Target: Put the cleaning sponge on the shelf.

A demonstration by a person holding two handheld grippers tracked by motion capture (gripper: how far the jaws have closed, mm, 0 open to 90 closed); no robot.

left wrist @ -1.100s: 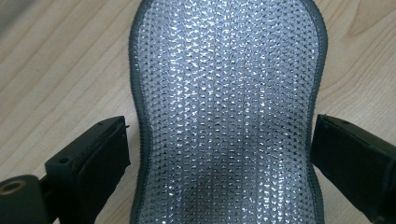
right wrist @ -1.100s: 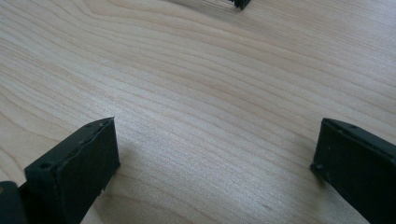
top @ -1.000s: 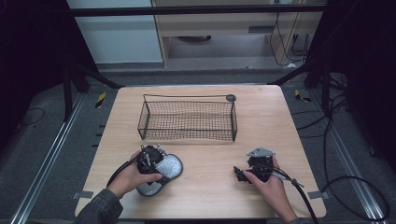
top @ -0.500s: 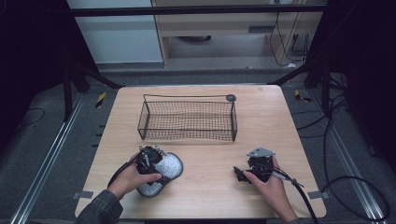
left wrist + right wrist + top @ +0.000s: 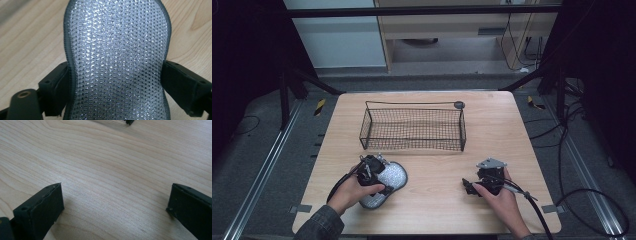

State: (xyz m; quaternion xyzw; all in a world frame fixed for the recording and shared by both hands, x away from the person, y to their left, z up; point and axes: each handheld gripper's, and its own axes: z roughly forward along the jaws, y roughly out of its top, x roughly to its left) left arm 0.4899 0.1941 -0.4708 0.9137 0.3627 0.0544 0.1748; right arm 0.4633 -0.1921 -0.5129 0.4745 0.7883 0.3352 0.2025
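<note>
Left gripper view: the silver scouring pad lies flat on the wooden table, its narrow waist between the two black fingers of the left gripper. The jaws have just been closing, and the pads now press the pad's dark edges on both sides, so the grip looks taken. In my judgement the step is to pick up the pad. To do it well, keep the squeeze at the waist, where the fingers get purchase, and lift straight up, since a soft pad may fold or droop beyond the fingertips.

In the high view the left gripper sits over the pad, with the wire basket well beyond the fingertips, farther up the table; it seems the likely place to drop the pad.

The right gripper rests with its fingers wide apart over bare wood, holding nothing; in the high view it is well apart from the pad.
</note>
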